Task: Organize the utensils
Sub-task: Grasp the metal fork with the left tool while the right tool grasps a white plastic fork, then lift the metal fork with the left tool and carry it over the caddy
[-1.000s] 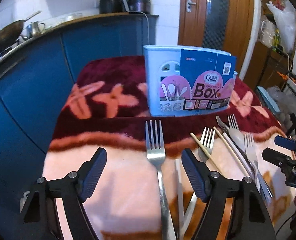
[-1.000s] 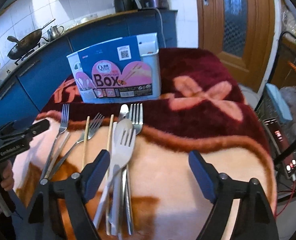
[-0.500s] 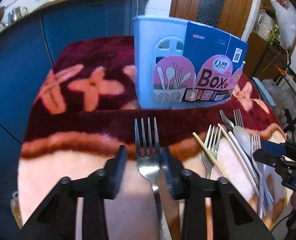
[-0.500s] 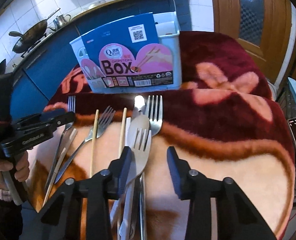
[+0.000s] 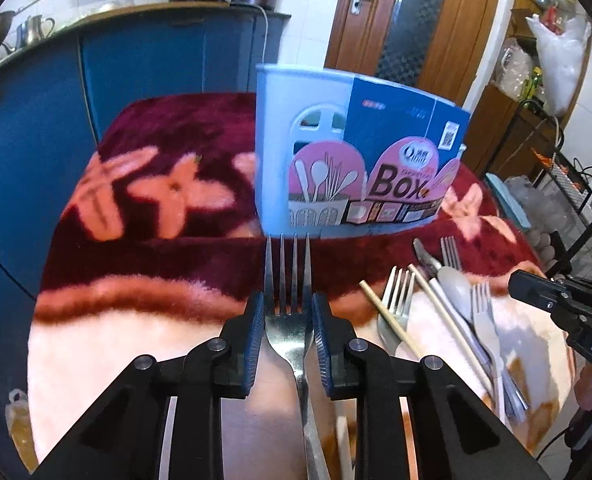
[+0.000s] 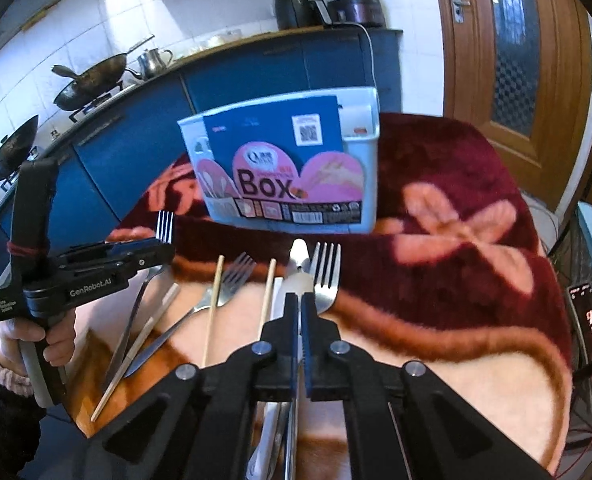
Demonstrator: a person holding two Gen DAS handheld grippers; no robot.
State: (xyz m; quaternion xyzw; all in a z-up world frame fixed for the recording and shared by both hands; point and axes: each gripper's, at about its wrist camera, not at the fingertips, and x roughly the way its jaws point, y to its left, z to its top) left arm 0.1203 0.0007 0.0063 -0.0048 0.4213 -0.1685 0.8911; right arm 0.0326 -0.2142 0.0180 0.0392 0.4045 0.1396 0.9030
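Left wrist: fork (image 5: 287, 320) now between narrowed pads (image 5: 256, 344)

Fork (image 5: 288, 320) handle cut off below; box (image 5: 355, 172) interior hidden.

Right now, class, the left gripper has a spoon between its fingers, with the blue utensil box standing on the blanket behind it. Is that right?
Not quite: the left gripper is closing on a fork, not a spoon, as the left wrist view shows. The blue utensil box does stand on the blanket behind it.
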